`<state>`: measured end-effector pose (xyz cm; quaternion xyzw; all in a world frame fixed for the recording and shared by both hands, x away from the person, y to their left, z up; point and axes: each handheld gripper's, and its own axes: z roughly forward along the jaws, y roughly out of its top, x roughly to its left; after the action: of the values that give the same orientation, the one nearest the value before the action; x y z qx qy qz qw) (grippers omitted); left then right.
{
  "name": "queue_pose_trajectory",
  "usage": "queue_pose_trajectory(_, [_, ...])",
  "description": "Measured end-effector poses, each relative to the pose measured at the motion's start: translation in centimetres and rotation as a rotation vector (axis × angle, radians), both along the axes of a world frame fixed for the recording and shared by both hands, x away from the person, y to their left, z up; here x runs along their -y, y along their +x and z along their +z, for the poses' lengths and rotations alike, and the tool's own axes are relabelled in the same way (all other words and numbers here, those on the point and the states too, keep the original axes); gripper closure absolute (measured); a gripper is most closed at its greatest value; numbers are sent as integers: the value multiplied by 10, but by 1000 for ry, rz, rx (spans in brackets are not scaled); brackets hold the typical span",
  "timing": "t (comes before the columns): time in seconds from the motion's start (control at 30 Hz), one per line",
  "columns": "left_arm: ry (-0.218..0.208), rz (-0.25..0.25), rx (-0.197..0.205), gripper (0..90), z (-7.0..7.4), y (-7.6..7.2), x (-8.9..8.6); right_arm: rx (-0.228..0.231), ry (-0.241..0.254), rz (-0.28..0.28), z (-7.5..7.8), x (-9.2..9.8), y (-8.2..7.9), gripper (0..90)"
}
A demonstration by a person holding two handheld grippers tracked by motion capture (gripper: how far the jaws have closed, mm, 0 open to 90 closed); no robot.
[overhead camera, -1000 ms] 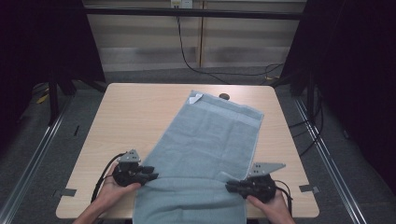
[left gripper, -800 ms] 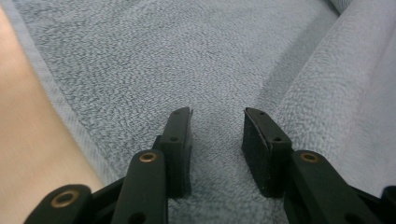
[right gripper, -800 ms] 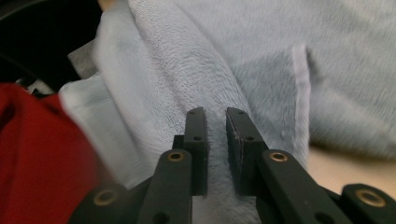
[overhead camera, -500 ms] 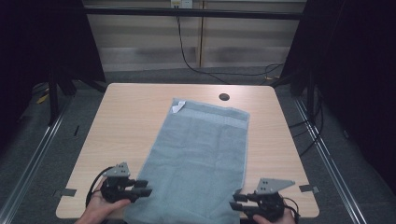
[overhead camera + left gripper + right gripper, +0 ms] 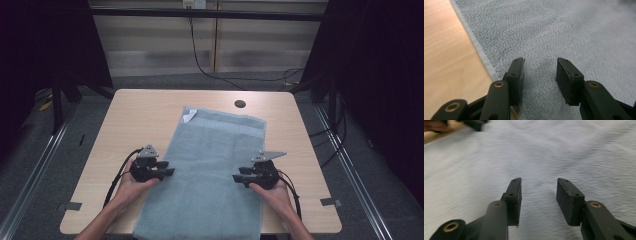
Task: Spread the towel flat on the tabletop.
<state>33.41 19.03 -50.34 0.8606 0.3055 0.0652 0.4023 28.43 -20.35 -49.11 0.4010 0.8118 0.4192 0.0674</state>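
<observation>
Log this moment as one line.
towel: flat on table, near end overhanging | left gripper: open at towel's left edge | right gripper: open, jaws just opening, nothing between

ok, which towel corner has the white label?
The far left corner of the towel, near the table's middle; the other visible far corner is plain.

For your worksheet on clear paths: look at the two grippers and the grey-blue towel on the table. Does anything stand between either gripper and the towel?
Nothing visible does. The left gripper sits at the towel's left edge and the right gripper at its right edge, both with jaws open over bare cloth. The table beside them holds no object in between.
</observation>
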Motion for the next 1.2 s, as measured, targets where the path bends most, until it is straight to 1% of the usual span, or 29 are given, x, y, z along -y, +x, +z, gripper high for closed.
queue_pose_trajectory(0.03, [2,-7,6,578,0,-6,-3,-1,-4,-13,-1,1,2,543])
queue_pose_trajectory(0.07, [-8,-8,4,578,-1,-13,-6,-5,-1,-20,-2,2,4,541])
queue_pose_trajectory(0.1, [-12,-22,-9,578,0,-24,-13,-3,-2,-24,-2,2,5,534])
queue_pose_trajectory(0.2, [-21,-31,-27,578,1,-42,-21,0,-22,-27,-3,1,11,523])
queue_pose_trajectory(0.3, [-12,-44,-32,578,3,-62,-27,2,-4,-46,-5,-2,20,520])
queue_pose_trajectory(0.33, [-23,-56,-31,577,2,-67,-29,-4,-6,-52,-6,-3,24,512])
queue_pose_trajectory(0.37, [-23,-56,-31,577,2,-67,-29,-8,-10,-54,-7,-5,27,507])
queue_pose_trajectory(0.4, [-34,-75,-61,577,3,-74,-32,-10,-12,-52,-7,-7,31,503])
queue_pose_trajectory(0.47, [-51,-85,-70,577,2,-79,-35,9,-13,-65,-8,-13,36,494])
queue_pose_trajectory(0.5, [-51,-85,-70,577,2,-79,-35,11,-13,-65,-8,-14,38,491])
queue_pose_trajectory(0.53, [-53,-100,-81,578,3,-78,-36,5,-7,-65,-10,-16,40,490])
queue_pose_trajectory(0.57, [-57,-94,-90,578,4,-72,-37,-4,-13,-67,-12,-17,40,488])
queue_pose_trajectory(0.6, [-77,-68,-89,572,6,-65,-36,-6,-24,-61,-15,-19,41,485])
queue_pose_trajectory(0.63, [-88,-43,-75,569,7,-56,-36,4,-22,-60,-16,-19,40,484])
queue_pose_trajectory(0.67, [-90,-20,-64,564,10,-43,-35,1,-22,-60,-16,-19,40,485])
queue_pose_trajectory(0.7, [-98,-6,-60,564,10,-35,-32,4,-30,-57,-15,-20,39,485])
queue_pose_trajectory(0.77, [-92,41,-38,567,11,-12,-27,8,-30,-56,-16,-20,39,486])
queue_pose_trajectory(0.8, [-77,46,-36,567,11,-1,-25,8,-31,-56,-16,-20,39,488])
queue_pose_trajectory(0.83, [-74,60,-32,567,10,8,-22,9,-32,-55,-16,-20,39,492])
queue_pose_trajectory(0.87, [-56,79,-25,568,8,15,-20,10,-32,-54,-16,-19,39,492])
queue_pose_trajectory(0.9, [-56,79,-25,568,8,15,-20,10,-32,-54,-16,-19,39,492])
queue_pose_trajectory(0.93, [-63,103,-45,570,2,24,-19,11,-34,-49,-16,-19,38,492])
queue_pose_trajectory(0.97, [-51,103,-47,574,-2,24,-18,12,-33,-48,-16,-19,38,492])
queue_pose_trajectory(1.0, [-51,91,-33,575,-2,22,-19,11,-35,-46,-16,-19,36,492])
queue_pose_trajectory(1.07, [-52,85,-38,574,-2,18,-19,13,-35,-43,-16,-19,34,491])
queue_pose_trajectory(1.1, [-44,72,-36,574,-1,13,-20,10,-37,-34,-16,-18,32,492])
queue_pose_trajectory(1.13, [-48,71,-26,574,-2,8,-21,13,-44,-15,-15,-17,28,493])
queue_pose_trajectory(1.17, [-54,51,-21,574,-3,-1,-21,7,-33,-10,-15,-15,21,493])
queue_pose_trajectory(1.2, [-54,51,-21,574,-3,-1,-21,7,-33,-10,-15,-15,21,493])
